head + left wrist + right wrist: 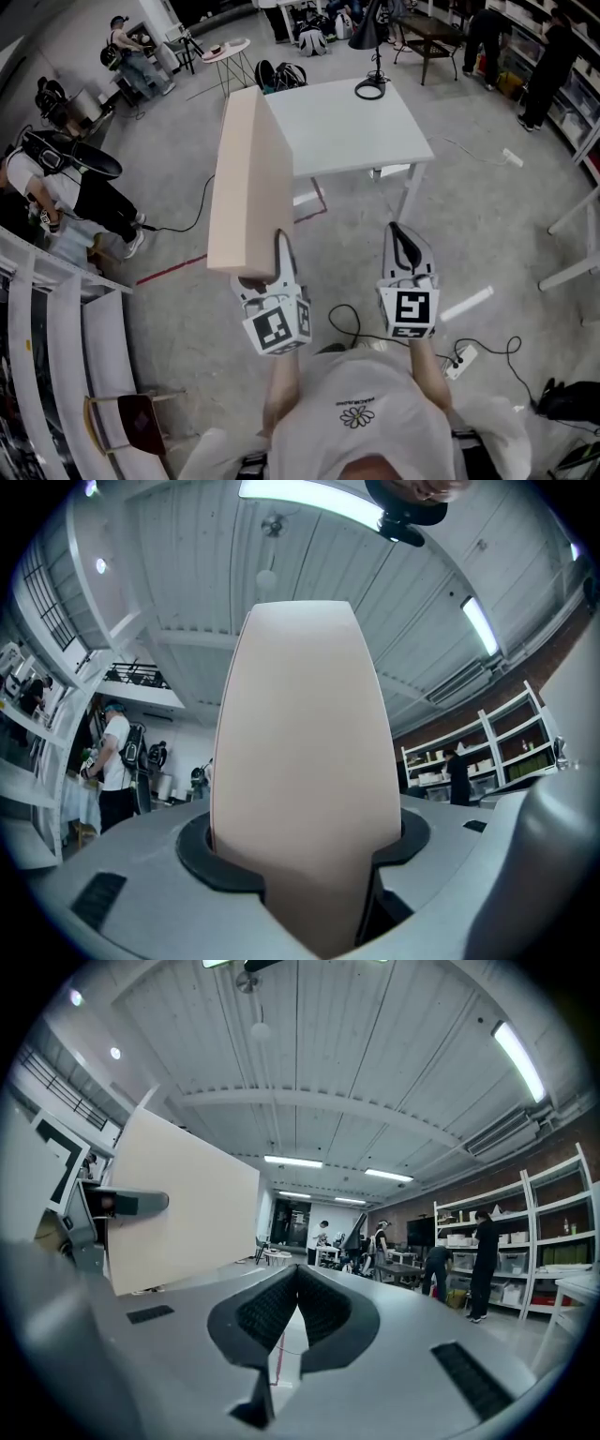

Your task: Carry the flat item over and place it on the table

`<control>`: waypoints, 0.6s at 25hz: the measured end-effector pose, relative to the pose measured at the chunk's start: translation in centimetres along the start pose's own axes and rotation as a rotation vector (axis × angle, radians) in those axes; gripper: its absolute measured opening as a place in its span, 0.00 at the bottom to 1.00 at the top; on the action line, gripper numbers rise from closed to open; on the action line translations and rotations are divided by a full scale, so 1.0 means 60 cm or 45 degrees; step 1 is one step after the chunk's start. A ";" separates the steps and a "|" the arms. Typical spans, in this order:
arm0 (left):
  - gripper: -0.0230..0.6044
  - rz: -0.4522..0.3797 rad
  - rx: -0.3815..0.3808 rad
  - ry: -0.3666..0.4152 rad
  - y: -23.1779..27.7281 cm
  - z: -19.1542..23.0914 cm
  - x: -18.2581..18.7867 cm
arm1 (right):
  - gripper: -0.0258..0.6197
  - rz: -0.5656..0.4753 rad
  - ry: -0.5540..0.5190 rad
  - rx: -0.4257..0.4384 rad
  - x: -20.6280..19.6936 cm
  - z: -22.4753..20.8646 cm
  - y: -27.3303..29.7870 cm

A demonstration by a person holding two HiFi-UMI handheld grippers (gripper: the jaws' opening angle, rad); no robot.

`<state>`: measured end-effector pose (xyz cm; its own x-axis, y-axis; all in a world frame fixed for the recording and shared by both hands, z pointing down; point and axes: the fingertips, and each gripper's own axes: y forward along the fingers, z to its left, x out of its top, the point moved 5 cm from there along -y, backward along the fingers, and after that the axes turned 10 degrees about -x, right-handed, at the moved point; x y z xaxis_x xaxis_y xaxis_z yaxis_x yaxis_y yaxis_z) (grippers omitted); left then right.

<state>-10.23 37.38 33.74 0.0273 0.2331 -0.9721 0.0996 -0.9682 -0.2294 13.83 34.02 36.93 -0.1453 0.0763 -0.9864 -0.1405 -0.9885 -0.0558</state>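
Note:
A long, flat beige board (251, 183) stands on end in the air, tilted toward the white table (361, 131) ahead. My left gripper (267, 274) is shut on the board's lower end. In the left gripper view the board (300, 761) fills the gap between the dark pads (202, 860) and rises toward the ceiling. My right gripper (405, 236) hangs beside it to the right, shut and empty, its tips meeting (298, 1274). In the right gripper view the board (183, 1199) shows at the left.
A black desk lamp (371, 56) stands on the table's far right corner. Cables and a power strip (459, 361) lie on the floor near my feet. People work at the left (70, 192) and far right (548, 61). A chair (131, 417) sits lower left.

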 end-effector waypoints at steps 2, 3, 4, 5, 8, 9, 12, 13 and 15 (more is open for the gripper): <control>0.52 -0.003 0.002 0.004 0.004 -0.011 -0.004 | 0.06 0.011 -0.003 0.015 -0.009 -0.008 0.005; 0.52 0.003 0.004 0.003 0.002 -0.016 -0.008 | 0.06 0.021 -0.008 0.021 -0.015 -0.010 0.004; 0.52 0.009 0.004 0.001 0.000 -0.020 -0.013 | 0.06 0.028 -0.012 0.028 -0.021 -0.011 0.002; 0.52 0.014 0.003 -0.001 -0.001 -0.023 -0.018 | 0.06 0.031 -0.015 0.035 -0.026 -0.012 0.002; 0.52 0.016 0.005 -0.005 0.015 -0.026 -0.030 | 0.06 -0.020 -0.055 0.059 -0.023 -0.016 0.013; 0.52 0.013 0.012 -0.010 0.022 -0.025 -0.034 | 0.06 -0.051 -0.096 0.068 -0.019 -0.016 0.020; 0.52 -0.005 0.032 -0.034 0.044 -0.020 -0.042 | 0.06 -0.083 -0.182 0.092 -0.014 -0.012 0.042; 0.52 -0.012 0.033 -0.037 0.052 -0.019 -0.045 | 0.06 -0.078 -0.192 0.103 -0.016 -0.009 0.050; 0.52 -0.027 0.027 -0.035 0.071 -0.016 -0.049 | 0.06 -0.060 -0.215 0.144 -0.023 -0.002 0.072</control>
<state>-8.92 32.66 35.69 -0.0019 0.2515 -0.9678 0.0788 -0.9648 -0.2509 13.55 29.65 38.01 -0.2967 0.1525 -0.9427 -0.2584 -0.9632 -0.0745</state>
